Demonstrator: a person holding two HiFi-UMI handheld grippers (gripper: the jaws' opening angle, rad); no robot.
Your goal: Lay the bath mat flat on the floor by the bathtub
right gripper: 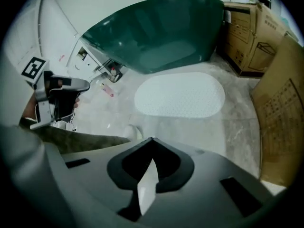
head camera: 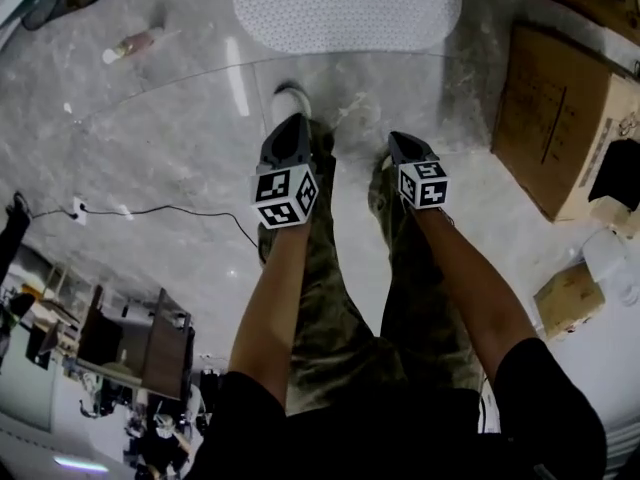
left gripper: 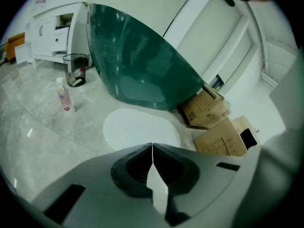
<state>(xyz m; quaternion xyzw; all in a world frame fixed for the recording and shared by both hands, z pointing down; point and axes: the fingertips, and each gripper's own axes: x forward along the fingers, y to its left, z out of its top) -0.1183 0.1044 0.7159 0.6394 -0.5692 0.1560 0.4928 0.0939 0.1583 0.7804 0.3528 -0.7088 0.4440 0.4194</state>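
White bath mat (head camera: 347, 8) lay flat on the floor (head camera: 180, 118) beside the green bathtub (left gripper: 137, 65), my left tool (left gripper: 152, 145) and right tool (right gripper: 151, 139) both closed, empty

Marble floor (head camera: 180, 138) with white bath mat (head camera: 345, 8), bottle (head camera: 135, 45), cardboard boxes (head camera: 560, 118)

A bathroom: green bathtub (left gripper: 137, 65), marble floor (left gripper: 38, 127), white vanity (left gripper: 52, 32).

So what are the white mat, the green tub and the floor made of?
Mat: probably rubber or soft plastic, matte, covered in tiny dots. Tub: hard and glossy, it mirrors light; acrylic or glazed ceramic, hard to tell. Floor: polished marble or marble-look tile, grey veins and shiny reflections.
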